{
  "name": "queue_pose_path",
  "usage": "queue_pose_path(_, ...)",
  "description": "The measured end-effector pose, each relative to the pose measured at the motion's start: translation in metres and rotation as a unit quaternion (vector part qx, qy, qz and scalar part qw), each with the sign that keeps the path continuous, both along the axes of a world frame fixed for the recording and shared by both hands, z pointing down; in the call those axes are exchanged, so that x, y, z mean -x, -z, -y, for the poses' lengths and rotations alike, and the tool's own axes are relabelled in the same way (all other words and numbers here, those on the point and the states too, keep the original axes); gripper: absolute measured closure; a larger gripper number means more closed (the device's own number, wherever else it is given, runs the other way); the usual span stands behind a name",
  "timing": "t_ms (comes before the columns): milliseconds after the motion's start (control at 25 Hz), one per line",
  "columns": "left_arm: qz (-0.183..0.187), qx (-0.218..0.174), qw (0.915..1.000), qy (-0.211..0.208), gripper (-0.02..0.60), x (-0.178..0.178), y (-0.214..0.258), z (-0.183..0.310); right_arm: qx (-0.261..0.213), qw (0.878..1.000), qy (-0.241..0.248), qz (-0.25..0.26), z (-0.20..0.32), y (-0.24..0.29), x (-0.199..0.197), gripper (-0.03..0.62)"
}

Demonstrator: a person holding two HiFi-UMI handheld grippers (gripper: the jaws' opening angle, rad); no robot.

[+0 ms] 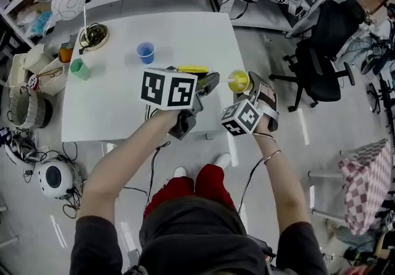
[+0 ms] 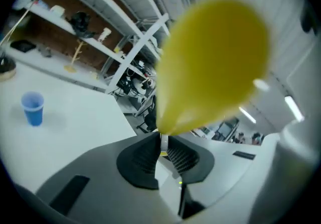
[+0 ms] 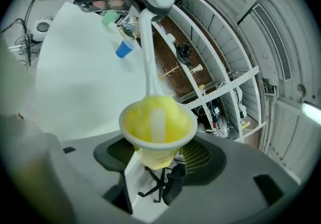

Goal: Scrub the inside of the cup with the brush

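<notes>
My right gripper (image 1: 252,87) (image 3: 158,161) is shut on a small yellow cup (image 1: 238,81) (image 3: 156,140) with a white rim, held over the table's right edge. The brush has a white handle (image 3: 146,52) and a yellow sponge head (image 3: 155,117) sitting inside the cup. My left gripper (image 1: 211,82) (image 2: 161,143) is shut on the thin white handle (image 2: 163,142) and points into the cup from the left. In the left gripper view the yellow cup (image 2: 215,62) fills the picture just past the jaws.
On the white table (image 1: 123,107) stand a blue cup (image 1: 145,52) (image 2: 33,109) (image 3: 124,48) and a green cup (image 1: 79,69) at the left. A yellow flat item (image 1: 192,69) lies behind the left gripper. A black office chair (image 1: 321,58) stands to the right.
</notes>
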State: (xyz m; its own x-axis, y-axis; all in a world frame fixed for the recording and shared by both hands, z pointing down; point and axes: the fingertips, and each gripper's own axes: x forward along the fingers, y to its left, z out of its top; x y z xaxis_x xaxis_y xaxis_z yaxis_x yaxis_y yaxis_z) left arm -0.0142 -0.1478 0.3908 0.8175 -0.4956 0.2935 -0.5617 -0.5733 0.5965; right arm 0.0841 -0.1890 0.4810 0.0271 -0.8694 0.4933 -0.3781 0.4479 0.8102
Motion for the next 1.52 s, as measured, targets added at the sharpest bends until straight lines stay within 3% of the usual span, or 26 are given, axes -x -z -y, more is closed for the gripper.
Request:
queue_pose_path(80, -0.055, 0.051, 0.9968, 0.025, 0.534, 0.004, -0.005, -0.001, -0.009, 1.000, -0.006, -0.001, 0.002, 0.003, -0.003, 0.303)
queue_pose_path(160, -0.083, 0.069, 0.9935, 0.037, 0.534, 0.007, -0.007, -0.003, -0.015, 1.000, -0.008, 0.002, 0.003, 0.005, -0.004, 0.303)
queue_pose_path(520, -0.077, 0.040, 0.9951, 0.046, 0.535, 0.019, -0.001, -0.016, -0.024, 1.000, -0.005, 0.000, 0.002, 0.006, 0.000, 0.303)
queue_pose_path(760, -0.097, 0.020, 0.9931, 0.062, 0.535, 0.040, 0.011, -0.024, 0.000, 0.996, -0.052, 0.070, -0.002, -0.002, -0.016, 0.303)
queue_pose_path(960, -0.121, 0.014, 0.9897, 0.074, 0.535, 0.051, 0.019, -0.030, -0.001, 0.993, -0.067, 0.098, -0.008, -0.001, -0.020, 0.303)
queue_pose_path(1120, -0.141, -0.006, 0.9856, 0.092, 0.537, 0.061, 0.027, -0.034, 0.005, 0.987, -0.088, 0.136, -0.014, 0.000, -0.024, 0.303)
queue_pose_path(1280, -0.144, -0.045, 0.9797, 0.132, 0.537, 0.077, 0.036, -0.033, 0.012, 0.971, -0.109, 0.210, -0.021, 0.008, -0.023, 0.303)
queue_pose_path(1520, -0.083, -0.152, 0.9662, 0.191, 0.537, 0.088, 0.051, -0.035, 0.014, 0.938, -0.109, 0.329, -0.028, 0.031, -0.014, 0.303)
